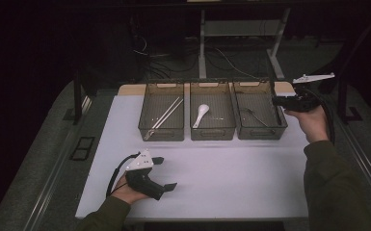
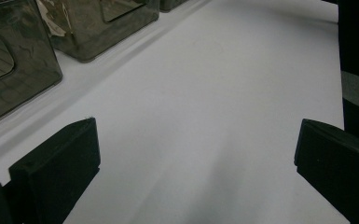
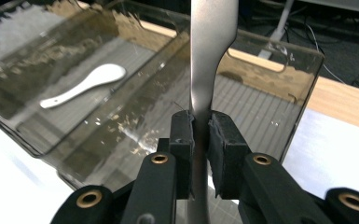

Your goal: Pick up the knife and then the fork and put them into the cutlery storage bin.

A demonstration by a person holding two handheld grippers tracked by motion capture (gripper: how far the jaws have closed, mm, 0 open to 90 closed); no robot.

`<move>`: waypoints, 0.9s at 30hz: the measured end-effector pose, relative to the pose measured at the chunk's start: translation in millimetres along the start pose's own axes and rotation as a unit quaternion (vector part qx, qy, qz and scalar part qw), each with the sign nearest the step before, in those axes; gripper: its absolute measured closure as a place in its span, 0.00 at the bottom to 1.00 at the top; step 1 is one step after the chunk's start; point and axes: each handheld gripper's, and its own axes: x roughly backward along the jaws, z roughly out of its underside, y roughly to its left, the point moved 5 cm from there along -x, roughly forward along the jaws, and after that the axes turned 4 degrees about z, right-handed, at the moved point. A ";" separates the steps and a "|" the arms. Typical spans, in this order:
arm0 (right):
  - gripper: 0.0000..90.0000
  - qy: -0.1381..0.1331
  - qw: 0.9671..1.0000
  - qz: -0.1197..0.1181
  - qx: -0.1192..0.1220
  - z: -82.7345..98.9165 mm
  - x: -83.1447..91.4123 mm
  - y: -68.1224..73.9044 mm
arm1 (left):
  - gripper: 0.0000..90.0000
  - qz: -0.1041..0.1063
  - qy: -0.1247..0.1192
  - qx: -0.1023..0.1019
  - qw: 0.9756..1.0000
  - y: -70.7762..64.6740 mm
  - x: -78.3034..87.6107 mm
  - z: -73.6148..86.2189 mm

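Right gripper view: metal utensil handle (image 3: 208,70) is being pinched by right gripper (image 3: 200,135) over right-hand bin (image 3: 303,84). Should be lowered level, clear of walls. Left gripper (image 2: 196,163) is being held spread over table.

Spoon (image 1: 202,114) in mid bin (image 1: 212,131)

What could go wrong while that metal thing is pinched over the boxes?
The right gripper pinches the metal utensil by a narrow stretch of handle, so it might swivel or slip. It hangs over the right bin, close to its clear wall, and could knock the rim or land beside the bin on the way down.
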 end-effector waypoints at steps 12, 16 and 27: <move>0.89 0.037 0.999 0.010 -0.006 10.4 -14.4 -5.1 | 0.00 0.000 0.000 0.001 1.000 0.1 0.0 0.1; 0.89 0.050 0.999 0.012 -0.003 14.3 -19.4 -5.9 | 0.00 0.000 -0.001 0.002 1.000 0.2 0.1 0.0; 0.89 0.083 0.996 0.010 -0.008 24.8 -29.9 -7.0 | 0.00 0.002 -0.002 0.003 1.000 0.3 0.0 0.1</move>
